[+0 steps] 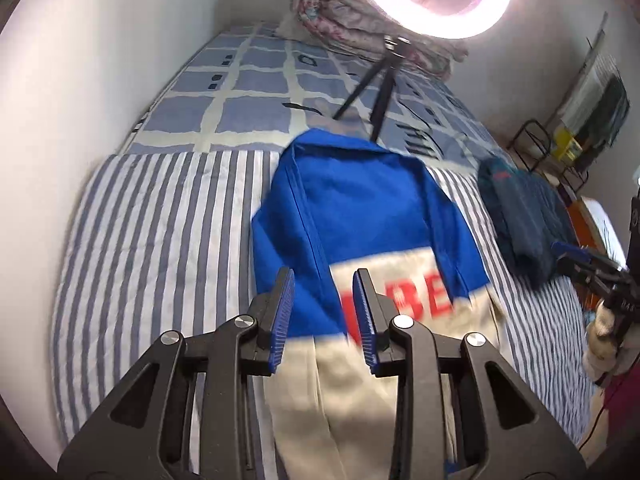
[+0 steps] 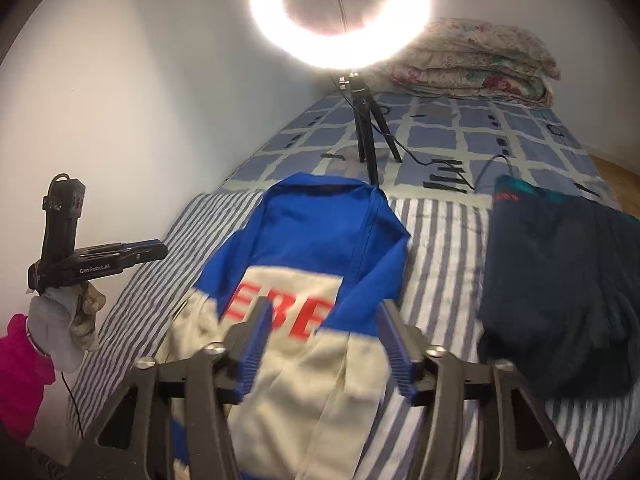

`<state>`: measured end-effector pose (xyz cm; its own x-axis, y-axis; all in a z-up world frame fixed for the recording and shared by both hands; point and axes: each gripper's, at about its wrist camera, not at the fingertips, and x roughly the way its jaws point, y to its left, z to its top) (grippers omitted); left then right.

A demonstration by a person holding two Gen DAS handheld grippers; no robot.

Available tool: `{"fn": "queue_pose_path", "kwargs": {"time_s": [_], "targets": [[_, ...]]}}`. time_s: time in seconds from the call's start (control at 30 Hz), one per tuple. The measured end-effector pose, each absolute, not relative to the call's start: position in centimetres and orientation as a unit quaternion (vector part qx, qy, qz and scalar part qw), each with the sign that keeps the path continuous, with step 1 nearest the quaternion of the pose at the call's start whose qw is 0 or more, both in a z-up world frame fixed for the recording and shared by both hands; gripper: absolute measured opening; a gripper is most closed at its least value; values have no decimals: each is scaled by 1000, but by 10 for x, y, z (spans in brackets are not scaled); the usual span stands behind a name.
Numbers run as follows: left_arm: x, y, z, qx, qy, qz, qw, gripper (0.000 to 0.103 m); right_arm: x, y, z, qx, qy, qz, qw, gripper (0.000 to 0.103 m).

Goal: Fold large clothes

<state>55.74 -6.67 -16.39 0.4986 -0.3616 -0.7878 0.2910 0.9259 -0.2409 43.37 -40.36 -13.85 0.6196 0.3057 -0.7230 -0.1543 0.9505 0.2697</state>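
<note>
A blue and cream jacket (image 1: pixel 352 208) with red letters lies on the striped sheet (image 1: pixel 160 240), its sleeves folded in; it also fills the middle of the right wrist view (image 2: pixel 304 240). My left gripper (image 1: pixel 324 272) hovers above the jacket's lower part, its jaws open with nothing pinched between them. From the right wrist view, the left gripper (image 2: pixel 160 250) is held by a gloved hand (image 2: pixel 68 332) over the bed's left edge. My right gripper (image 2: pixel 325 302) also hangs open over the jacket's cream part, and its blue tips (image 1: pixel 560 248) show at the right edge.
A dark navy garment (image 2: pixel 560 280) lies folded to the jacket's right. A ring light (image 2: pixel 340 12) on a small tripod (image 2: pixel 368 128) stands on the checked sheet behind. A folded floral quilt (image 2: pixel 480 60) sits at the far end. The white wall (image 2: pixel 140 100) runs along the left.
</note>
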Motion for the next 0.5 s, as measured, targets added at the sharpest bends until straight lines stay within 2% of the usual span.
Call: {"fn": "queue_pose_path", "kwargs": {"time_s": [0.07,0.1,0.5], "targets": [[579,-71,-172,-34,466,-184,864,47,459,-404,-147,85,418,118,897,63],[593,-75,-177,-30,467,-184,864,49,471,-404,-151,84,419,117,897,63],[690,-89,-223,-20,489,-147,860,51,567,-407,-192,86,437,88,891,63]]}}
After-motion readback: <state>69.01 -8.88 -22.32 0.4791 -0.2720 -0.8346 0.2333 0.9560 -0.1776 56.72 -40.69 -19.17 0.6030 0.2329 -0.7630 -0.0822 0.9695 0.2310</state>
